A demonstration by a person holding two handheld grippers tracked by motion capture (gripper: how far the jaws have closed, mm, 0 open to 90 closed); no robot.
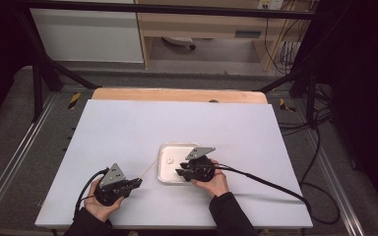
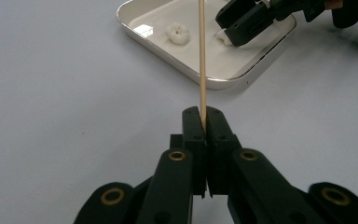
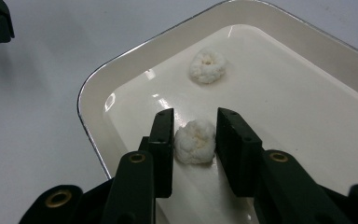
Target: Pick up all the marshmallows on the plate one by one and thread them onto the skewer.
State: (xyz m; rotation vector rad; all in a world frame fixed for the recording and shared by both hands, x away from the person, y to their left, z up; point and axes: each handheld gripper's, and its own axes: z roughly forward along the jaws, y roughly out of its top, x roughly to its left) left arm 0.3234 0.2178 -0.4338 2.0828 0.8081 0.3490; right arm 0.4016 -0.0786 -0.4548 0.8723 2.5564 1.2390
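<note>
1. I have the left gripper [image 1: 137, 184] low on the white tabletop [image 1: 128, 128], near the person's edge. Its fingers [image 2: 193, 135] are pressed together on a thin wooden skewer [image 2: 202, 60].
2. In the left gripper view the skewer runs up and away over the tray [image 2: 186, 70] and is cut off by the top edge, so I cannot see its tip. In the high view it is only a faint line reaching toward the tray's near-left corner.
3. The tray [image 1: 167, 174] is a shallow, cream, rounded-corner dish sitting mid-tabletop. The right hand [image 1: 216, 183] and gripper cover its right part in the high view.
4. The right gripper [image 3: 194, 140] is down inside the tray. Its fingers [image 3: 164, 140] stand apart on either side of a small white lump [image 3: 195, 141]; the left one looks to touch it, but I cannot tell whether the right one does.
5. A second white lump [image 3: 208, 65] lies farther in on the tray floor, apart from the first.
6. What the lumps are made of I cannot make out; they look soft and crumbly.
</note>
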